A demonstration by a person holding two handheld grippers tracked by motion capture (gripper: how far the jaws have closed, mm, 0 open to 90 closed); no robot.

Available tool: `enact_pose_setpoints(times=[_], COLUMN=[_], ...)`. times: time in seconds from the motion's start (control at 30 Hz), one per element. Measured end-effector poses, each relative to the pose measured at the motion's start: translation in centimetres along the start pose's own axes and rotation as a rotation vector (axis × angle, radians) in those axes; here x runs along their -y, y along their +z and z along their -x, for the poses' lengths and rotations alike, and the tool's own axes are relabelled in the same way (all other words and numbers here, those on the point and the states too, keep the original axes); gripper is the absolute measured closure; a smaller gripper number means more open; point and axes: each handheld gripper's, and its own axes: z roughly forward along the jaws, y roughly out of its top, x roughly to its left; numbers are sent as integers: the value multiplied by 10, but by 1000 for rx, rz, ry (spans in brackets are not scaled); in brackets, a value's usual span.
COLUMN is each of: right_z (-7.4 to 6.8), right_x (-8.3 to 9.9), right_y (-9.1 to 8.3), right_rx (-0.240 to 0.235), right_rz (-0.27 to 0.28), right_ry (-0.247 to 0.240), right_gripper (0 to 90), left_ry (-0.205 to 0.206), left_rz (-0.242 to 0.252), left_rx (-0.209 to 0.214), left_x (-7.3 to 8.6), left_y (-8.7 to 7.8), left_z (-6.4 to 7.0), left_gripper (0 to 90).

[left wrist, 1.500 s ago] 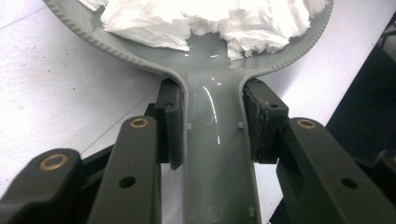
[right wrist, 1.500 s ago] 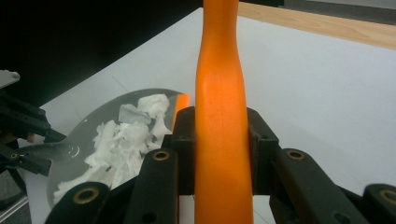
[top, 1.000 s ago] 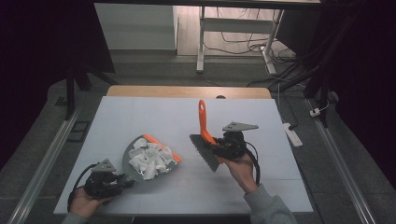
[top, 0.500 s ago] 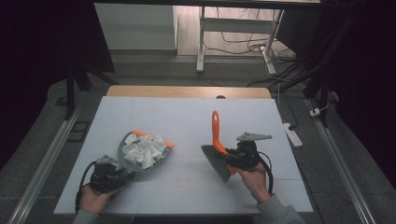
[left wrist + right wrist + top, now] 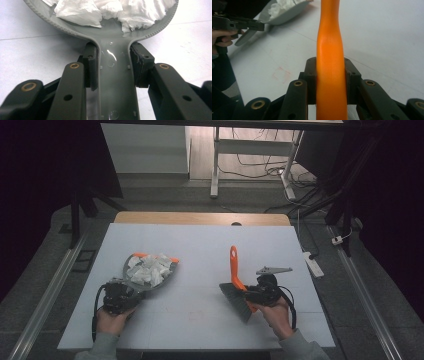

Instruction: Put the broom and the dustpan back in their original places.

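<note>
- Left gripper (image 5: 119, 296): jaws pinch the grey handle of the dustpan (image 5: 147, 272) from both sides; the pan sits at the table's (image 5: 200, 245) left half, loaded with white paper scraps (image 5: 112, 10).
- Right gripper (image 5: 260, 292): jaws clamp the orange handle of the hand brush (image 5: 235, 280), bristles pointing toward the table's near edge, handle pointing away from the person.
- Dustpan and brush lie well apart.

Left gripper view: top edge is cutting off the dustpan (image 5: 115, 82) pan and its paper scraps (image 5: 105, 10); bottom edge is cutting the handle. Right gripper view: brush (image 5: 330, 67) handle is running past top and bottom edges; bristles are staying hidden.
</note>
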Motion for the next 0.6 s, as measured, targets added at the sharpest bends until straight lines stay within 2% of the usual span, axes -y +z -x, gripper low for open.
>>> enact_pose_setpoints(times=[0.1,0.3,0.37,0.43,0.53,0.6], right_z=[8,27,33,38,44,45], right_x=[-1,-3,-4,-4,-5,-6], right_y=[2,7,8,9,10,11], right_rx=[29,54,79,126,127,150], right_rz=[-18,-55,-72,-87,-98,-109], right_ry=[9,59,45,26,23,9], right_gripper=[701,685,665,633,613,576], left_ry=[-23,-25,-26,-26,-21,-12], left_rz=[-5,-4,0,5,2,1], left_rx=[-10,-30,-37,-35,-31,-32], left_x=[-1,-2,-1,-1,0,0], left_y=[4,7,8,8,9,10], left_z=[-3,-2,1,1,3,5], left_gripper=[618,616,609,601,570,532])
